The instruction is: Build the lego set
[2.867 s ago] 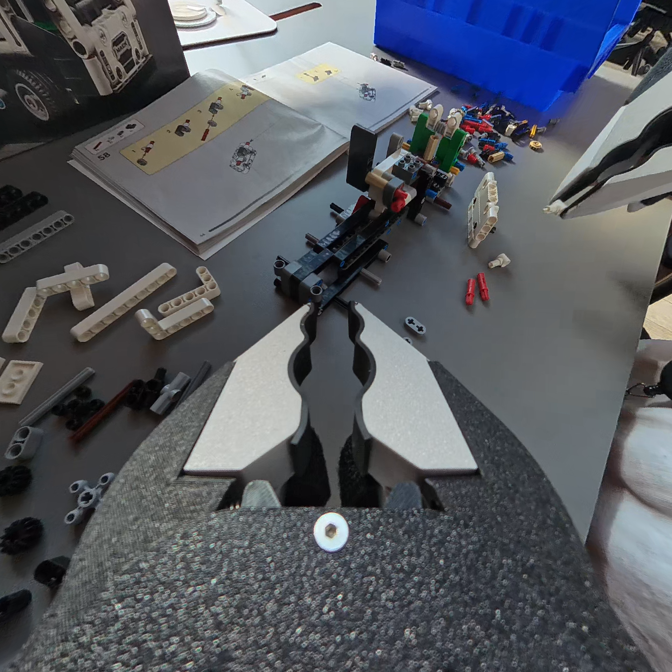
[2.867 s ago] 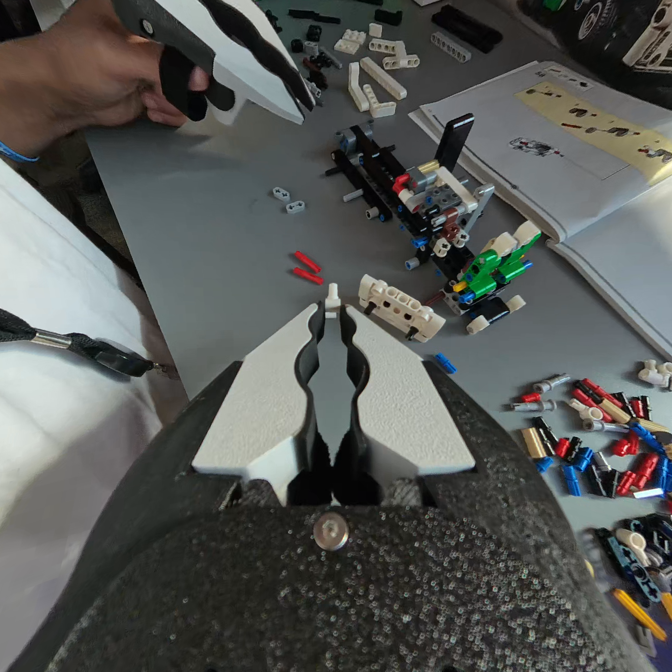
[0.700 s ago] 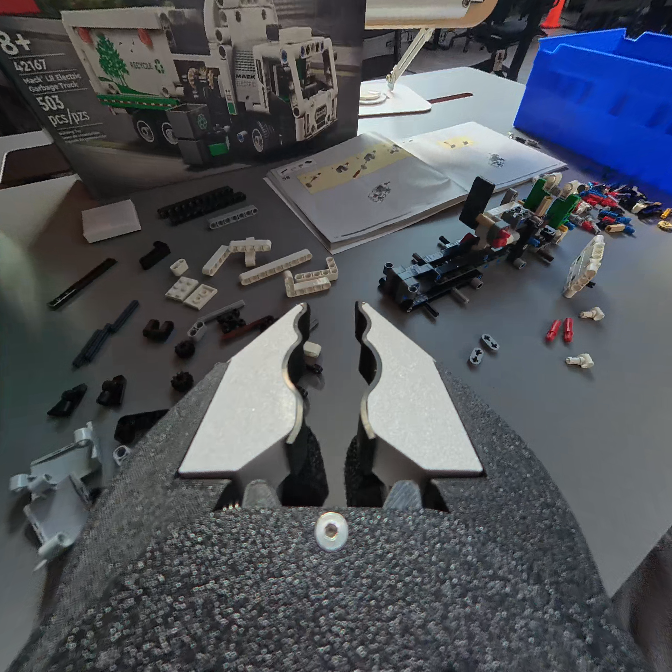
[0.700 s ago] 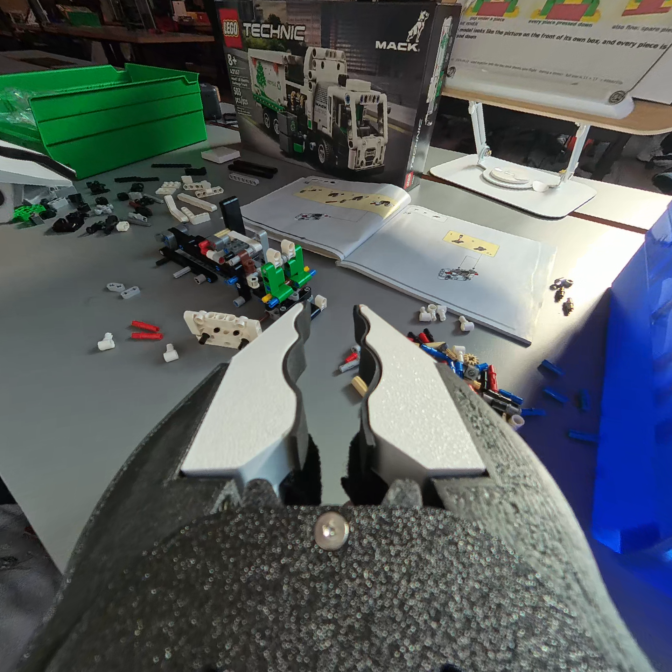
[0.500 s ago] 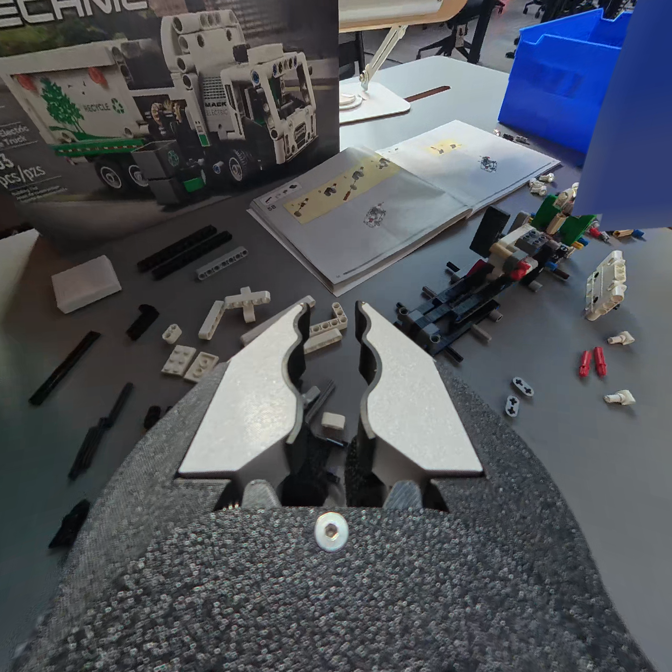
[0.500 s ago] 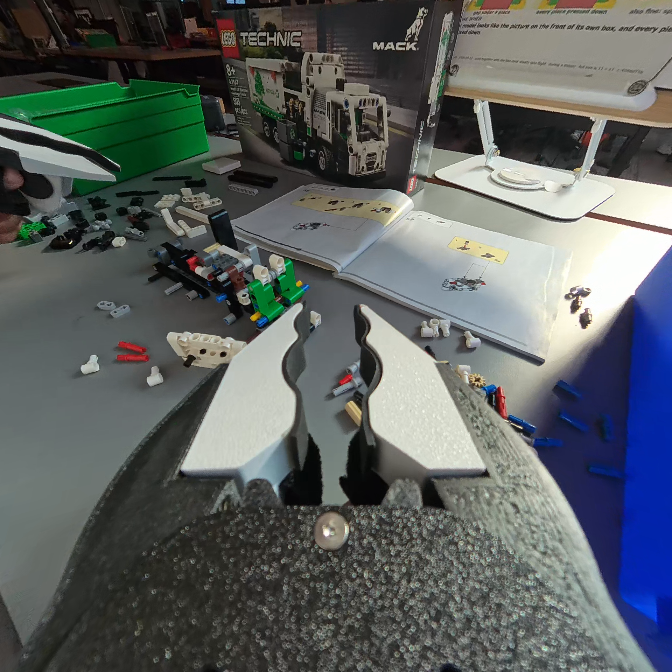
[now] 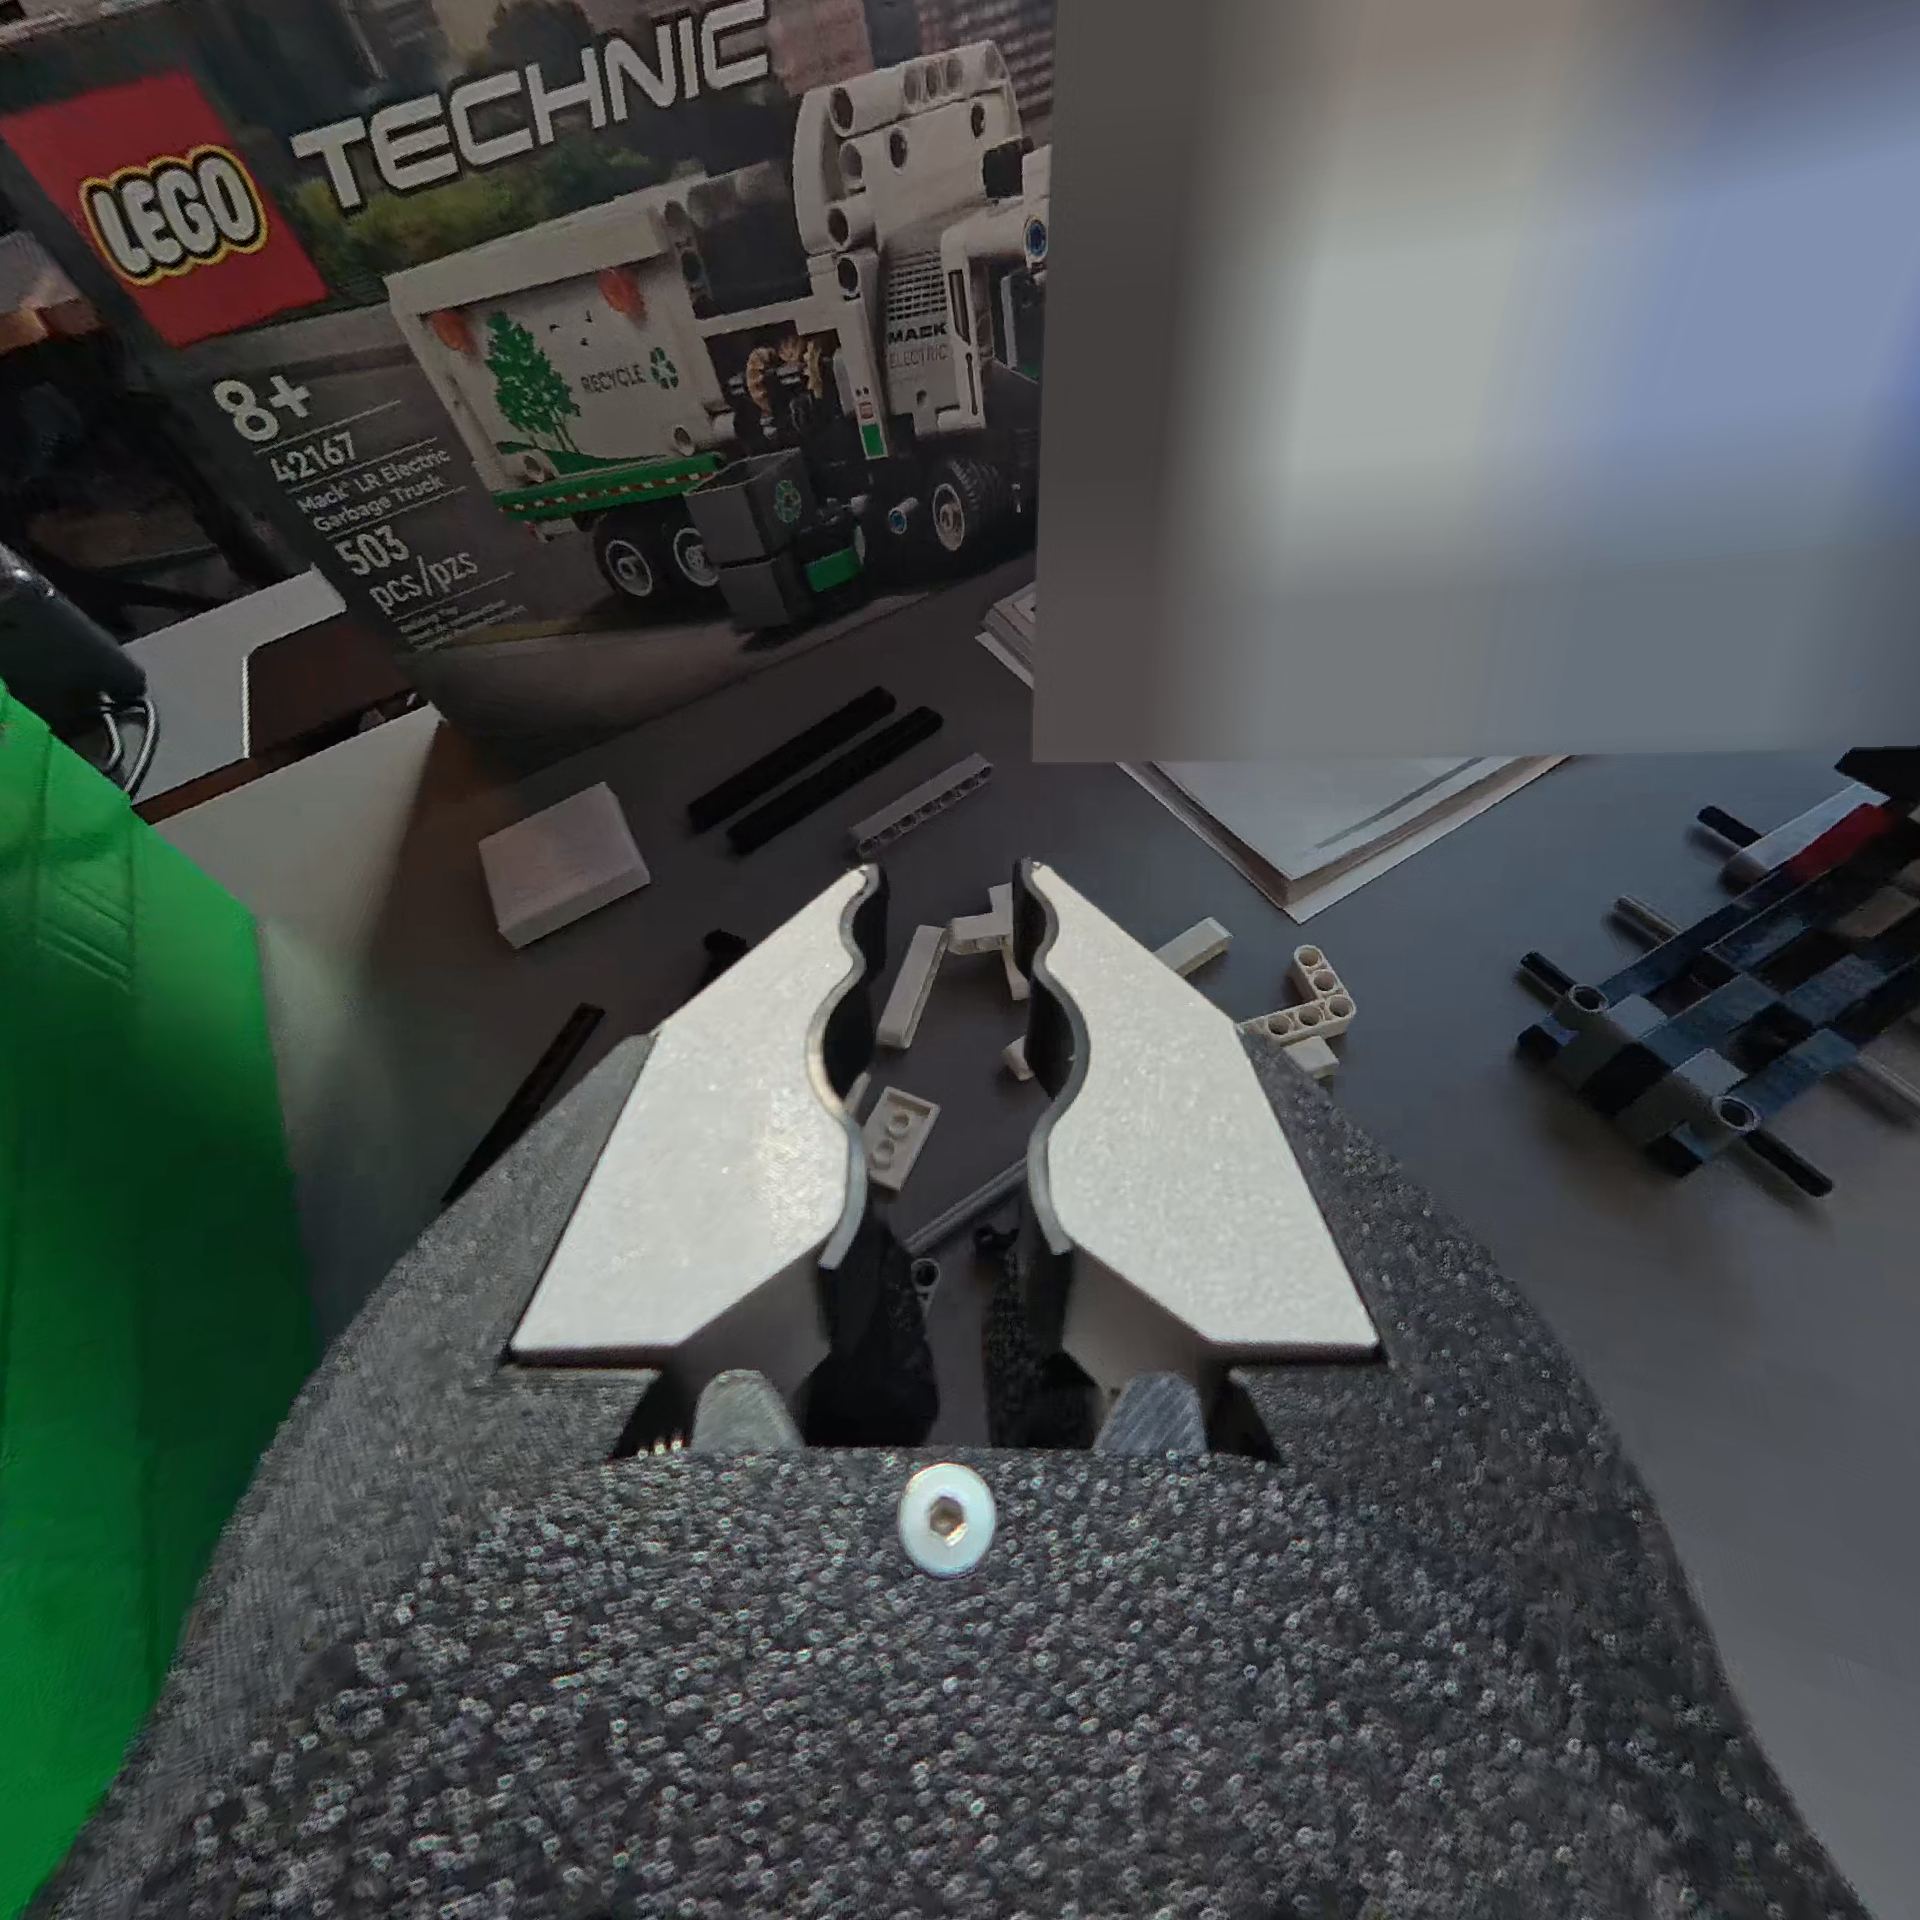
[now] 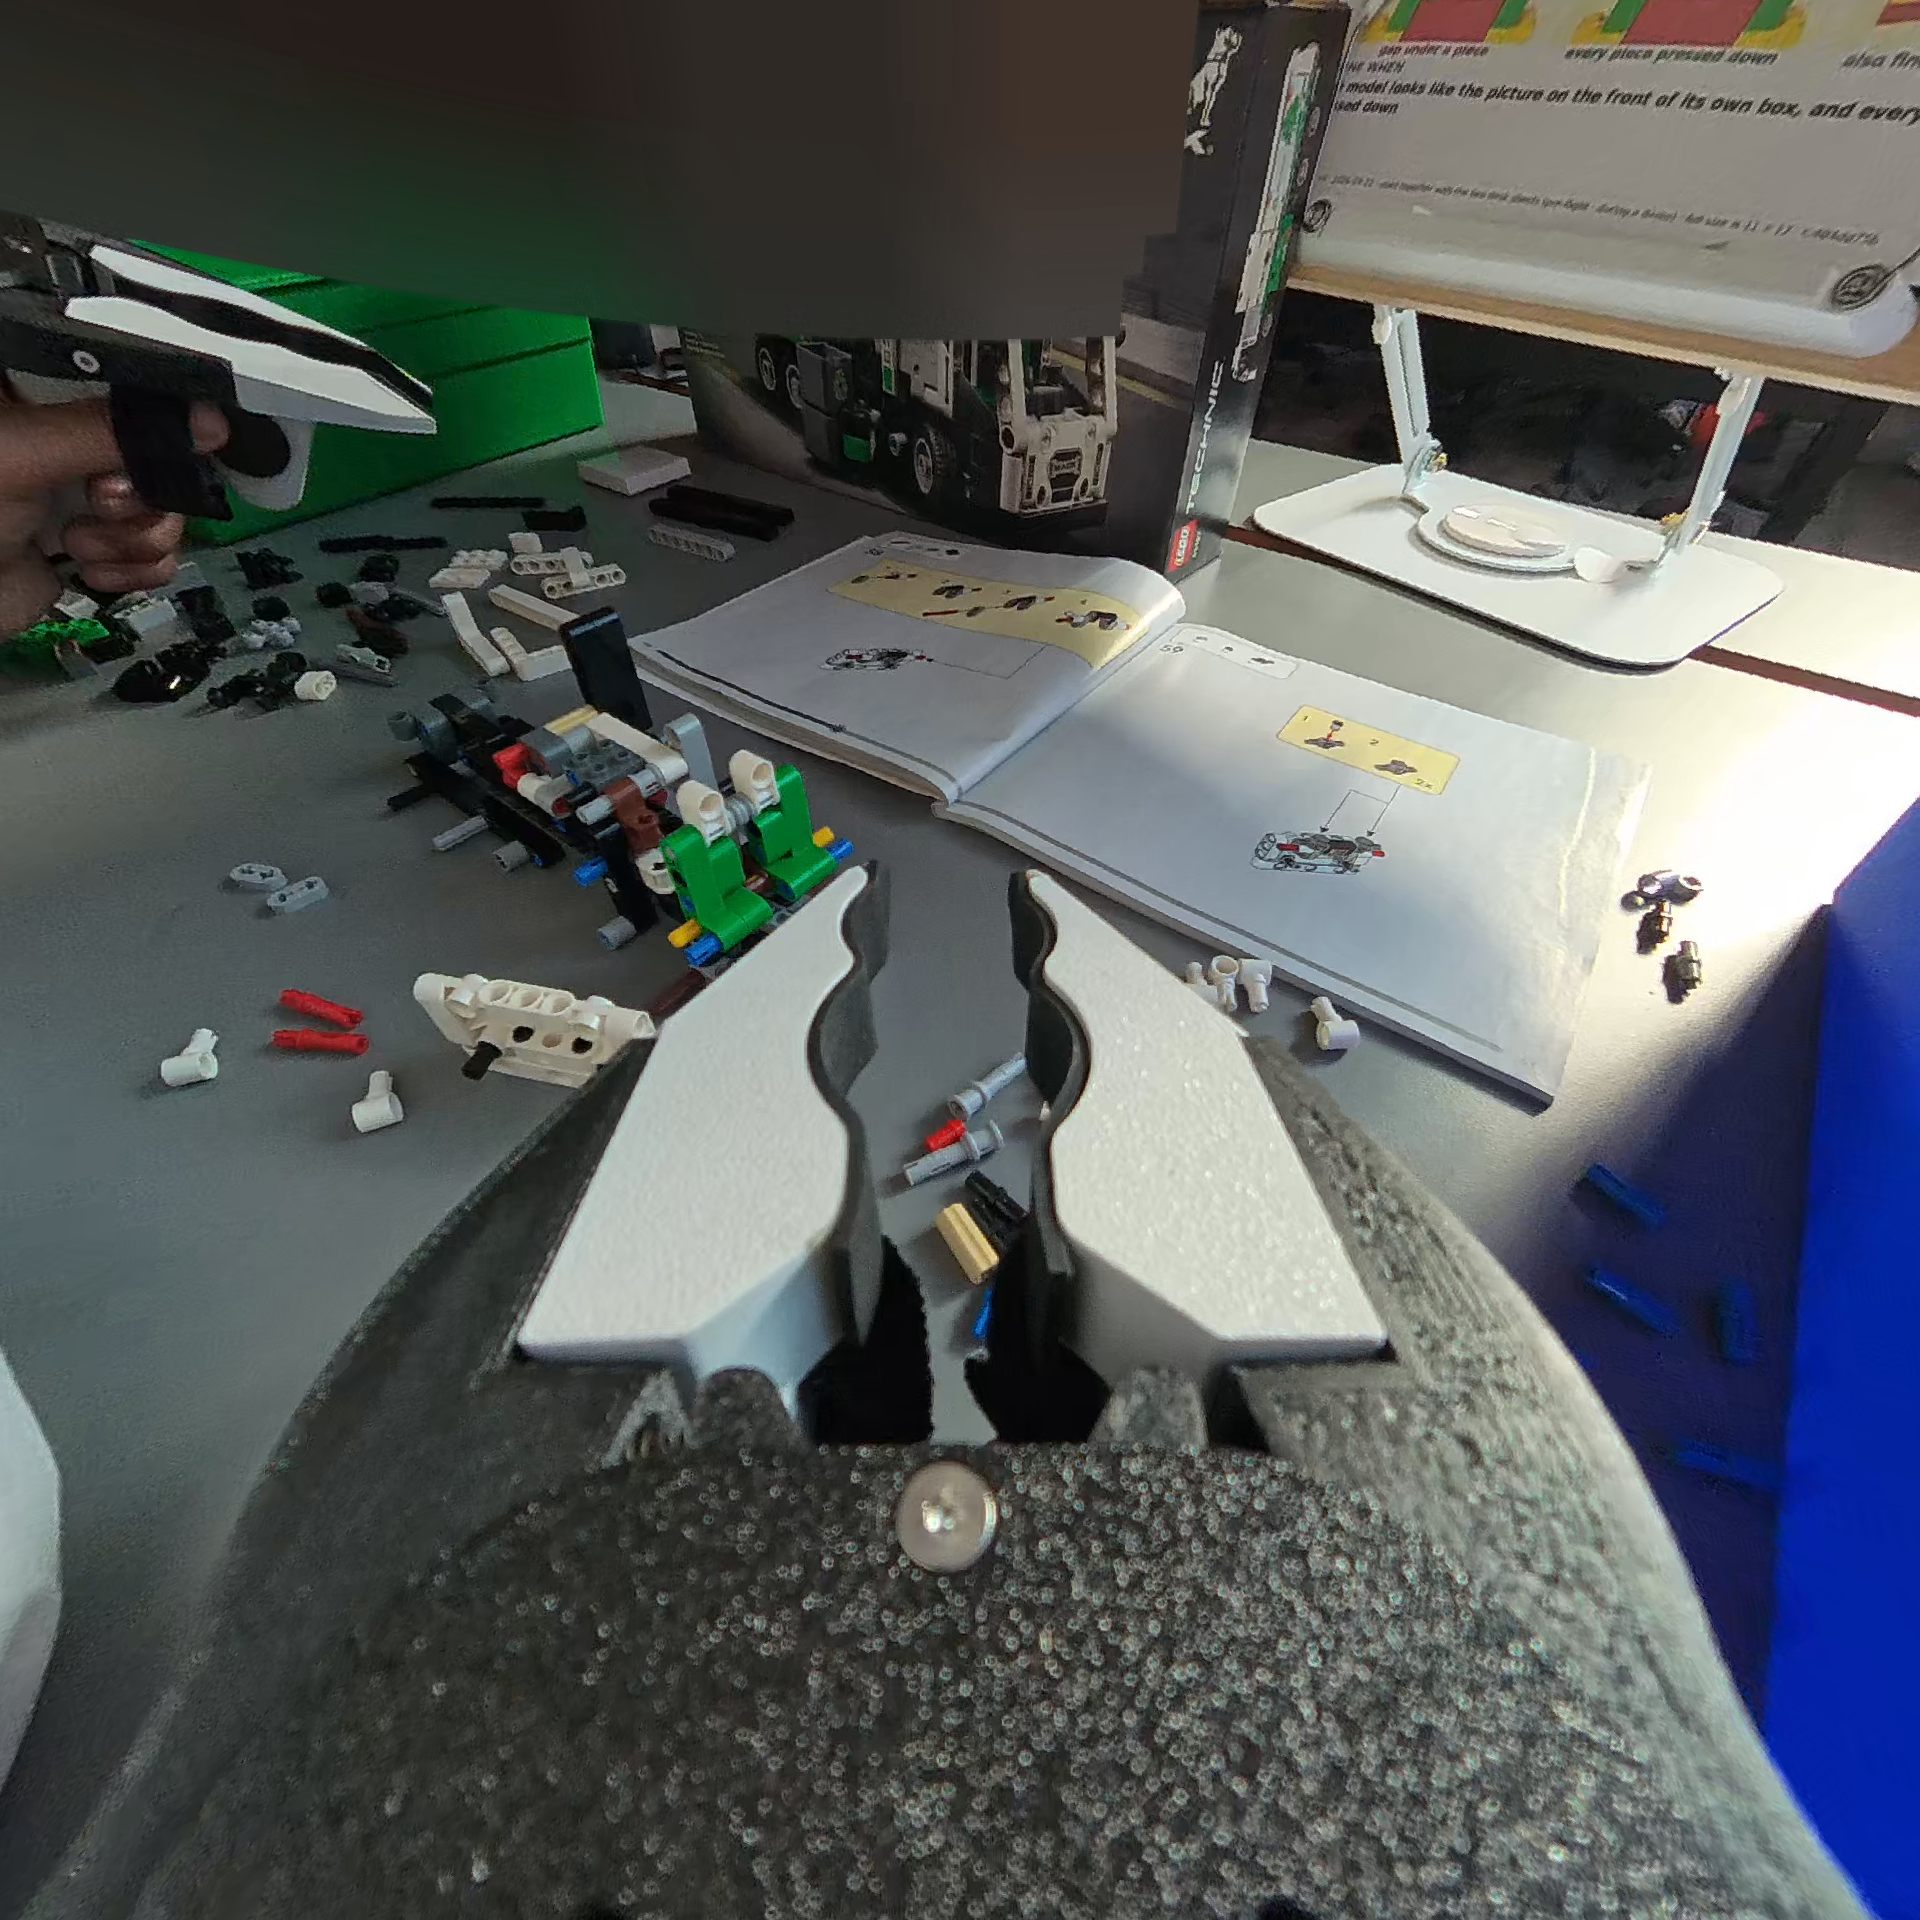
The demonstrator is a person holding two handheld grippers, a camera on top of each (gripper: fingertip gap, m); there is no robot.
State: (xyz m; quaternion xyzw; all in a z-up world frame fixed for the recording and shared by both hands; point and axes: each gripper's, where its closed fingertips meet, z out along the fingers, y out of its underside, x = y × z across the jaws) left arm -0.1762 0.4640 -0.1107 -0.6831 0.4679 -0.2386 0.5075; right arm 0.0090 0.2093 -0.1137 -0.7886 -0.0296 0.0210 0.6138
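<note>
**A:** What do we record for the left claw [image 7: 948, 883]?

**B:** We see its fingers apart and clamped on nothing. It hangs above a scatter of loose white beams [image 7: 910, 985] on the dark worktop [image 7: 1455, 1039]. One small white plate [image 7: 896, 1132] shows through the gap, lying flat on the surface, not pressed by either pad. The parts nearest the tips are a white angled beam [image 7: 982, 930] and, farther off, two black beams [image 7: 821, 764] with a grey beam [image 7: 920, 805] beside them.

**A:** And the right claw [image 8: 943, 883]?

**B:** Also apart and empty. Grey pins [image 8: 961, 1132], a tan pin [image 8: 966, 1242] and a black pin [image 8: 995, 1195] lie on the worktop beneath the gap, untouched.

**A:** What surrounds it?

**B:** To the left, just beside the left finger, stands the partly built chassis [image 8: 613, 790] with its green brackets [image 8: 748, 852]. A white frame piece [image 8: 530, 1023] and two red pins [image 8: 317, 1023] lie near it. The open instruction booklet [image 8: 1299, 810] lies far right, flat so that both pages can be read. The set's box [image 7: 499, 364] stands upright at the far edge, we judge as a reference picture. A green bin [image 8: 436, 395] sits far left and a blue bin [image 8: 1860, 1143] at right; we judge the loose parts are grouped by kind for easy reach.
</note>
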